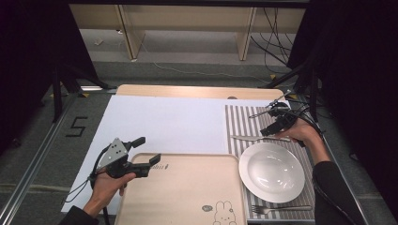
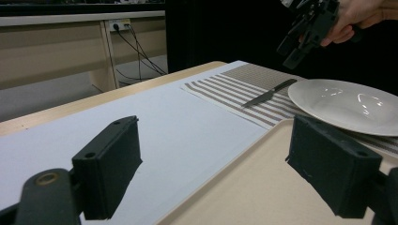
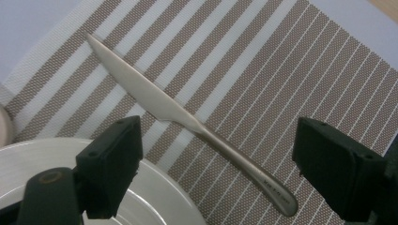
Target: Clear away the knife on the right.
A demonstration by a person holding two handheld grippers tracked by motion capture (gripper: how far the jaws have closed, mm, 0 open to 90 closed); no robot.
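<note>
Beneath the right claw (image 3: 216, 171), the plate (image 3: 155, 197) is cut off.

The plate (image 3: 70, 187) runs off the bottom edge, partly behind a jaw.

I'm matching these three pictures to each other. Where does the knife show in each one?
High view: the knife lies on the striped mat, just beyond the white plate, under the right gripper.
Left gripper view: the knife is right of centre, beside the plate's left rim.
Right gripper view: the knife runs diagonally across the centre.
Shared landmark: the striped mat.
</note>
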